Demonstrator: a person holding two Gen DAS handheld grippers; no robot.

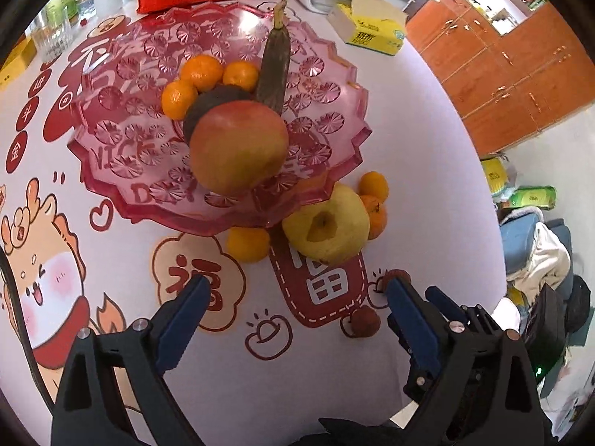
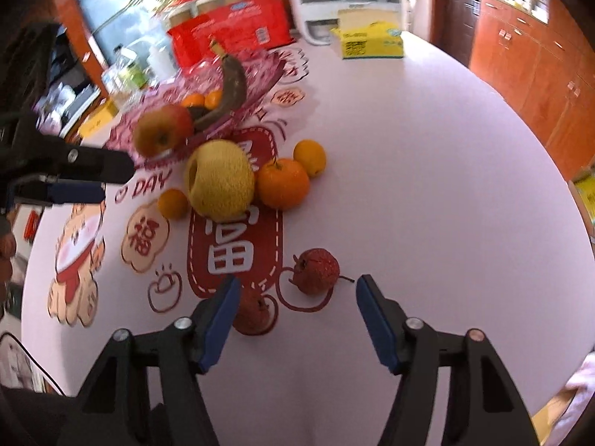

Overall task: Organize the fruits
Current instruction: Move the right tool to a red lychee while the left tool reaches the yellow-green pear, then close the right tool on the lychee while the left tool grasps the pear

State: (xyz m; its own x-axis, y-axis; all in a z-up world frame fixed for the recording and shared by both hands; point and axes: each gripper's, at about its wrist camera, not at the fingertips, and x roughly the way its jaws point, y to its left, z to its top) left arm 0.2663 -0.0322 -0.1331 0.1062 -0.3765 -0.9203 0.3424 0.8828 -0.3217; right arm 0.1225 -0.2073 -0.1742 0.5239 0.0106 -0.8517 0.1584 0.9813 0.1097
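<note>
The right gripper (image 2: 293, 293) stands with its jaws apart and nothing clamped, tilted down over two small red bumpy fruits, probably lychees. One lychee (image 2: 316, 271) lies just ahead, between the lines of the two fingers; the other lychee (image 2: 253, 314) sits against the inner face of the left finger. That is the first risk: closing now could catch one fruit off-centre and knock the other rolling across the smooth tablecloth (image 2: 427, 186).

The left gripper (image 1: 297, 290) is spread wide and empty above the cloth, aimed at the yellow apple (image 1: 327, 228) that rests just outside the pink glass fruit plate (image 1: 111, 156). Small tangerines crowd it, one tangerine (image 1: 248, 243) at the plate's rim, so a finger coming down beside the apple may shove them away.

On the plate, a red apple (image 1: 238, 146) sits near the front rim, with tangerines, a dark round fruit and a blackened banana (image 1: 275, 70) behind. Adding fruit carelessly could nudge that apple over the edge.
</note>
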